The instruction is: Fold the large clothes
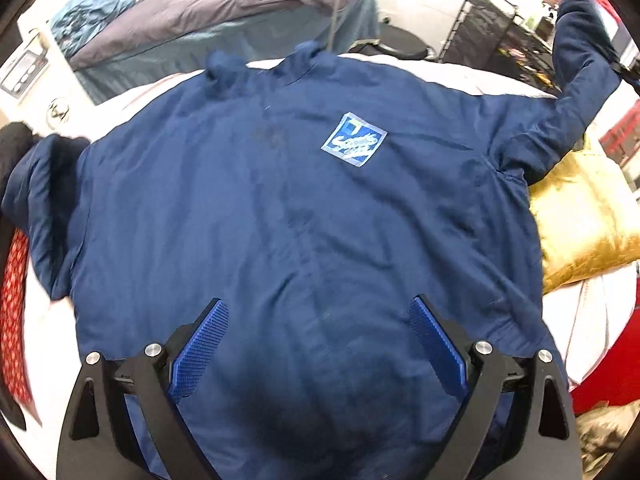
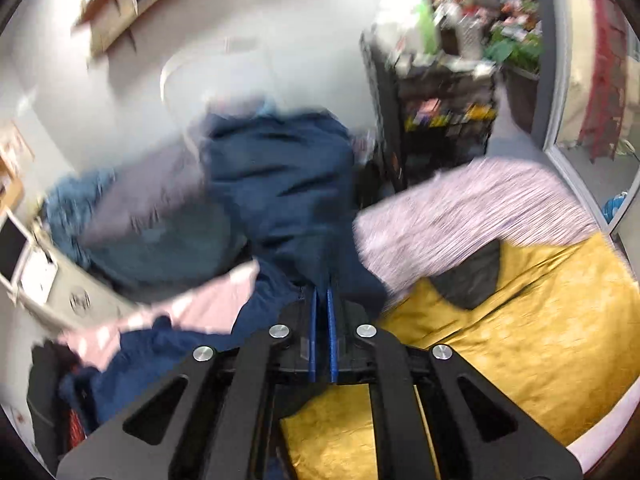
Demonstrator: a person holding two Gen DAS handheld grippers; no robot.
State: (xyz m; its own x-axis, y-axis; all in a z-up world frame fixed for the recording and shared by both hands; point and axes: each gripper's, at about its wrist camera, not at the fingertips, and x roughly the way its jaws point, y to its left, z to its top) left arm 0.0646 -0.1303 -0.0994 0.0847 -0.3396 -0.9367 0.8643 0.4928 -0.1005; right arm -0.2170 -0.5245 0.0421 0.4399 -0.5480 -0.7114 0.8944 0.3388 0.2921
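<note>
White bedding (image 1: 460,76) lies under a navy jacket (image 1: 280,200) spread flat, patch (image 1: 355,139) up. Left gripper (image 1: 318,320) hangs over its hem, fingers (image 1: 200,344) wide apart, gripping nothing. Right gripper (image 2: 322,300) is clamped on the jacket's sleeve (image 2: 280,184), lifted above a gold pillow (image 2: 540,320)

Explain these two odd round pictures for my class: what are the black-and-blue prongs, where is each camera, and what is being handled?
No robot here: a person holds a two-finger gripper in each hand, each with a wide-angle camera looking along its fingers. The left camera looks down on a navy jacket spread flat on a bed, beside a gold cushion. The left gripper hangs open over the jacket's hem, holding nothing. The right camera's picture is blurred; the right gripper is pinched shut on the jacket sleeve, lifting it.
</note>
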